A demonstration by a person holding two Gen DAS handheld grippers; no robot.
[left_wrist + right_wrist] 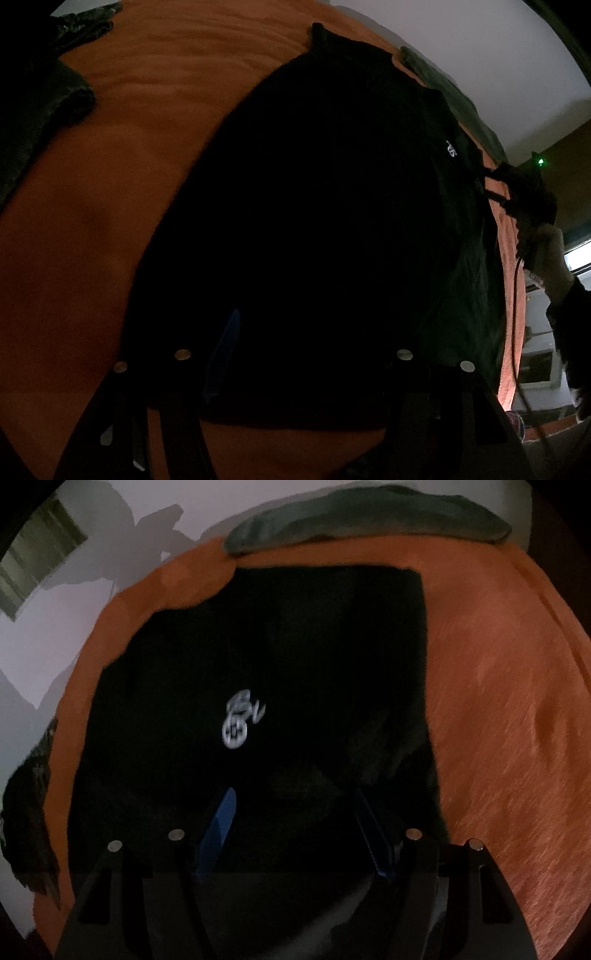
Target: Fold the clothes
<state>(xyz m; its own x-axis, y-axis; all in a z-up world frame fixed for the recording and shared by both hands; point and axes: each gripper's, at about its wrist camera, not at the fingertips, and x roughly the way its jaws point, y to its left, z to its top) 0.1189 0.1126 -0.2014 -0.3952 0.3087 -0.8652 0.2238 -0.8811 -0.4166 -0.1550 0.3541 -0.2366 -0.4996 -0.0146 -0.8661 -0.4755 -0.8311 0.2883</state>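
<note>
Right tool [295, 812] spread apart, black garment [258, 646] beneath, left tool [306, 343] state unclear.

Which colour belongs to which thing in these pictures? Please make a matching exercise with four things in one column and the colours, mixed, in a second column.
Things:
1. garment
2. bed cover
3. logo on the garment
4. pillow at the far edge

Colours:
A. orange
B. grey-green
C. black
D. white

Pairs: 1-C, 2-A, 3-D, 4-B
</note>
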